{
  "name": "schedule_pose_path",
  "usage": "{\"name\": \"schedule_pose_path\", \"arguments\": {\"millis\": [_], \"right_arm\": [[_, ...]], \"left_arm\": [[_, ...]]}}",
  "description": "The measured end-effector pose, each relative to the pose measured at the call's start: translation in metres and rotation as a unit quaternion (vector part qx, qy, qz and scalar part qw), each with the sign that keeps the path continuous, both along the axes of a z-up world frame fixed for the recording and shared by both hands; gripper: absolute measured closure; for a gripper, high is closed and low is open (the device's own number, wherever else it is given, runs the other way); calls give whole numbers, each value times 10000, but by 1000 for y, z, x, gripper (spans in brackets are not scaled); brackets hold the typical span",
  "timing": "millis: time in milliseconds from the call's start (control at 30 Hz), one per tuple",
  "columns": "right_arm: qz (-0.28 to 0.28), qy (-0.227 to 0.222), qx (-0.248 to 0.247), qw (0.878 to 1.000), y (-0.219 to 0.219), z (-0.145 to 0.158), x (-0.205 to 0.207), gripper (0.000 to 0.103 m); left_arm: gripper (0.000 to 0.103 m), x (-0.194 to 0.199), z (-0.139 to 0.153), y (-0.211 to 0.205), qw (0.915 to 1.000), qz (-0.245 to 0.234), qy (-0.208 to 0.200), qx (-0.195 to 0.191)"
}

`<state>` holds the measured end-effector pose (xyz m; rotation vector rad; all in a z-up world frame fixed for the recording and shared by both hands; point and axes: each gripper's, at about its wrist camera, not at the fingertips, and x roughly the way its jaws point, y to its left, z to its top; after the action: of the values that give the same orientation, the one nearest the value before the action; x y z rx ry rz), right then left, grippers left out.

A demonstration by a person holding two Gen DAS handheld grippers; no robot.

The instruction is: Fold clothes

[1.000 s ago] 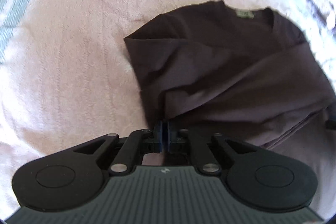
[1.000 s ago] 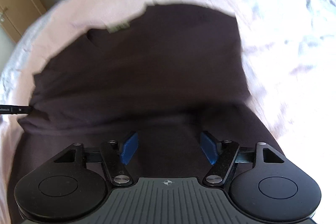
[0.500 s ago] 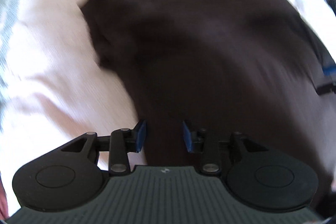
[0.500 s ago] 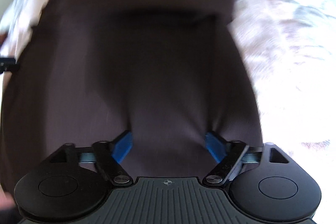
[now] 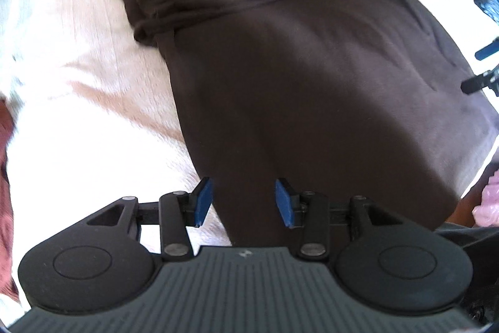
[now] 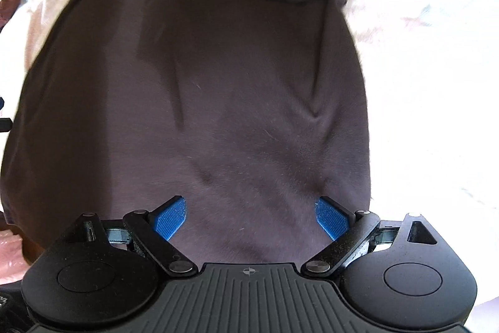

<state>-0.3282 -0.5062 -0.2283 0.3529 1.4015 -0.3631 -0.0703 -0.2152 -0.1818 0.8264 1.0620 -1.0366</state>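
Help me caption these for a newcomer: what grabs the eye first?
A dark brown shirt fills both views, spread on a pale pink bedcover, with a folded band across its far end. In the foreground, the left gripper and right gripper both stand open above the near cloth, blue pads apart.

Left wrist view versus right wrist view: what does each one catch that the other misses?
Only the left wrist view shows the left gripper, open at the shirt's near left edge, a dark red cloth at the left border, and the right gripper's fingertips poking in from the right. Only the right wrist view shows the right gripper, open wide over the fabric, and the bright bedding right of the shirt. Both show the dark brown shirt, its lower part folded up over the top, on a pale pink sheet.
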Motion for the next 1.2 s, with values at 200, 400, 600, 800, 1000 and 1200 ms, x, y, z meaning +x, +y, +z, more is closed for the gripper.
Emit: {"name": "schedule_pose_path", "arguments": {"millis": [200, 400, 600, 800, 1000, 1200], "right_arm": [[313, -75, -565, 9979, 41, 42, 4, 10], [610, -126, -907, 9939, 77, 70, 4, 10], [1002, -140, -941, 9904, 88, 71, -9, 10], [1645, -300, -840, 9823, 99, 71, -31, 10], [2348, -463, -810, 9675, 115, 72, -53, 10], [2928, -607, -833, 9506, 134, 69, -68, 10]], "left_arm": [[62, -13, 23, 21, 9992, -175, -113, -332], [62, -31, 31, 37, 9989, -123, -136, -426], [62, -59, 36, 45, 9987, 42, -245, -437], [61, -103, 38, 50, 9979, 319, -460, -335], [60, -142, 44, 58, 9966, 546, -586, -202], [57, -165, 49, 66, 9944, 803, -678, -136]]}}
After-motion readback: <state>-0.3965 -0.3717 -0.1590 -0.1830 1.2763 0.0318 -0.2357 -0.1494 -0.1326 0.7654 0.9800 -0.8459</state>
